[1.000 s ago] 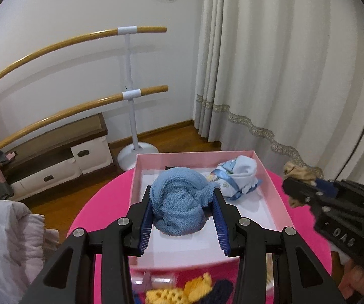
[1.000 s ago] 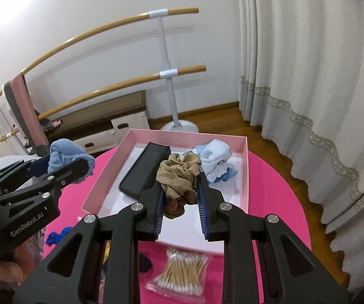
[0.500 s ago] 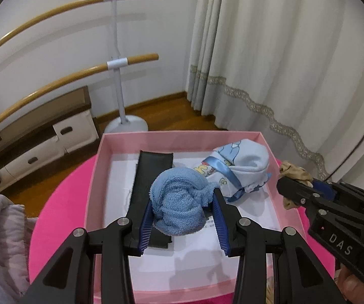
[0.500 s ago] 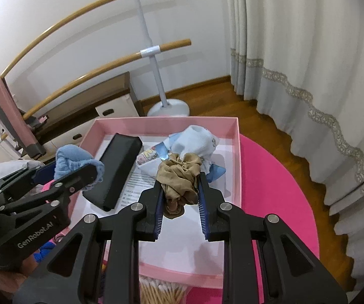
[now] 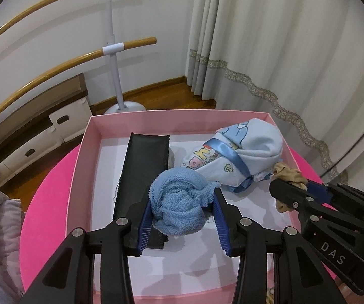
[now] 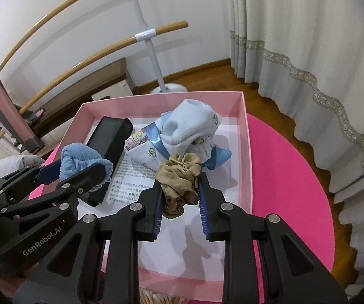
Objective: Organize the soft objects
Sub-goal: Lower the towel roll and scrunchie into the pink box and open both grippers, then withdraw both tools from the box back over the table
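Observation:
My left gripper (image 5: 182,202) is shut on a blue fluffy cloth (image 5: 179,200) and holds it over the pink box (image 5: 80,157), above a black pouch (image 5: 141,167). My right gripper (image 6: 179,190) is shut on a tan scrunched stocking (image 6: 179,177) and holds it over the box (image 6: 245,136), just in front of a pale blue baby garment with a blue ribbon (image 6: 182,131). That garment lies at the box's back right in the left wrist view (image 5: 237,157). Each gripper shows in the other's view: the right one (image 5: 288,185), the left one (image 6: 85,169).
The box sits on a round pink table (image 6: 288,177). A printed leaflet (image 6: 133,174) lies on the box floor. Cotton swabs (image 6: 156,299) lie at the box's near edge. A ballet barre stand (image 5: 116,50), a low cabinet (image 5: 37,131) and curtains (image 5: 270,50) stand behind.
Both grippers have moved forward and down from the table's near side to over the box interior, still holding their cloths. The box and its contents now loom larger.

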Action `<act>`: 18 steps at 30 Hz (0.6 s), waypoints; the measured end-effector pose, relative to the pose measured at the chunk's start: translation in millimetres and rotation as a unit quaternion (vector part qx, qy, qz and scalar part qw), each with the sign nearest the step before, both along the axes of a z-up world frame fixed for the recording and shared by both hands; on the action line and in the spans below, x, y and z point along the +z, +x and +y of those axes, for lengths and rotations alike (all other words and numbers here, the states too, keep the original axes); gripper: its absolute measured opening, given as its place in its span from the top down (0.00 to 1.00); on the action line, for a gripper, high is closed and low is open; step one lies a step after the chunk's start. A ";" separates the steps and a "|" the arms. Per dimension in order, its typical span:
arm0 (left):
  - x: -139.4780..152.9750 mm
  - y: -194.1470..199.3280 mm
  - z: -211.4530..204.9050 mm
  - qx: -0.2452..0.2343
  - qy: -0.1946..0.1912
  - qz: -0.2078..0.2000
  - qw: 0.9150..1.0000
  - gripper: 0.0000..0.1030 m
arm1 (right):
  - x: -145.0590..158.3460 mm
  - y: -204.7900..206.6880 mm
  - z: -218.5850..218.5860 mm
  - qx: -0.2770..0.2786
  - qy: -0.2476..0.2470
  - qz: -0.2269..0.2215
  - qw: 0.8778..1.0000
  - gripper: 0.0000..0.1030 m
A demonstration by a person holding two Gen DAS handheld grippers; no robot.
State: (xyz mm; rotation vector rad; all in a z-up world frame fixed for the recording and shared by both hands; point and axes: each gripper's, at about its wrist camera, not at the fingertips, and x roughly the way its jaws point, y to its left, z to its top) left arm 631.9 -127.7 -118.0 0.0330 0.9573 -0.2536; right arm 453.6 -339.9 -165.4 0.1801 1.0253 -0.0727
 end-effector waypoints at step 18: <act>24.5 -31.4 22.3 0.042 0.012 -0.059 0.997 0.00 | 16.3 -15.0 -21.7 -0.052 0.016 -0.039 0.998 0.00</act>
